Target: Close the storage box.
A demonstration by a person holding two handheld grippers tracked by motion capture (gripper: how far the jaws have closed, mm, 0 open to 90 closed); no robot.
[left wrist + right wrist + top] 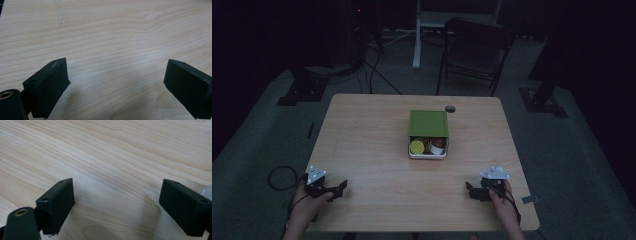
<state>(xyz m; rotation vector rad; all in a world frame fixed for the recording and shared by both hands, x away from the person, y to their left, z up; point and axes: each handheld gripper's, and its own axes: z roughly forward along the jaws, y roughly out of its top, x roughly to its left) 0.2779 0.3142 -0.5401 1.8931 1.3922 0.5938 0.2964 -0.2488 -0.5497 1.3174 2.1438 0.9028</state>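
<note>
A white box with a green lid slid partly back sits at the middle of the wooden table. Inside it I see a yellow-green round item and a brown and white one. My left gripper rests near the front left corner, jaws spread wide over bare wood. My right gripper rests near the front right edge, open too, with nothing between its jaws. Both are well short of the box.
A round cable hole lies in the table behind the box. A dark folding chair and a white stand leg are on the floor beyond the table. A cable loop lies on the floor at the left.
</note>
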